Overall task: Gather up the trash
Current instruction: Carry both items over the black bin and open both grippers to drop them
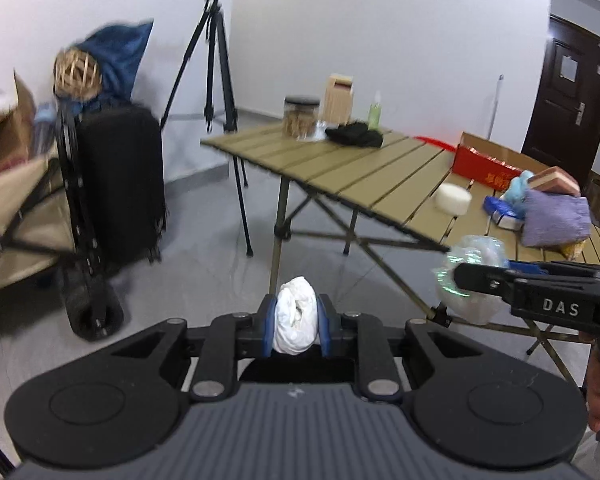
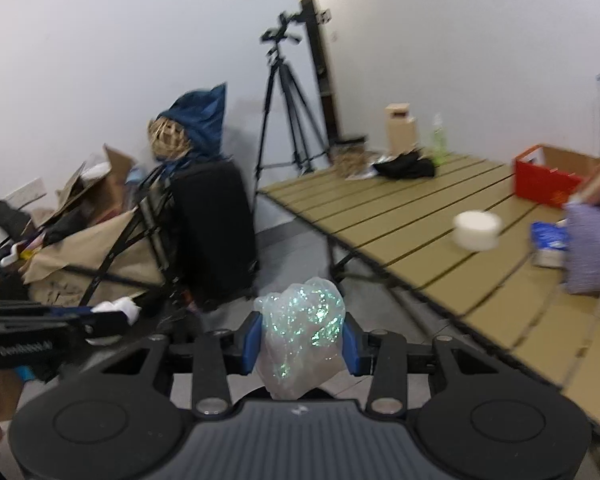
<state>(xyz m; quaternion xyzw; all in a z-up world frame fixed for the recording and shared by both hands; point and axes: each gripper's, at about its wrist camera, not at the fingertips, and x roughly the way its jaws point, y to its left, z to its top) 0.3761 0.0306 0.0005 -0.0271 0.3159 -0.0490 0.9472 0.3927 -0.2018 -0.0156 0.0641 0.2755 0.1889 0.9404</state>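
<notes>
My left gripper [image 1: 297, 320] is shut on a crumpled white tissue [image 1: 296, 318] and holds it in the air above the grey floor. My right gripper [image 2: 300, 334] is shut on a crumpled clear iridescent plastic wrapper [image 2: 302, 332], off the near edge of the folding table [image 2: 400, 216]. The right gripper with the wrapper [image 1: 470, 280] also shows at the right of the left wrist view. The left gripper with the tissue [image 2: 116, 307] shows at the left of the right wrist view.
A tan slatted folding table [image 1: 360, 164] holds a white round container [image 1: 454, 198], a purple cloth [image 1: 556, 218], a red box [image 1: 480, 168], a jar, a black cloth and a bottle. A black suitcase [image 1: 120, 184], a folding wagon [image 2: 92, 256] and a tripod [image 1: 216, 60] stand to the left.
</notes>
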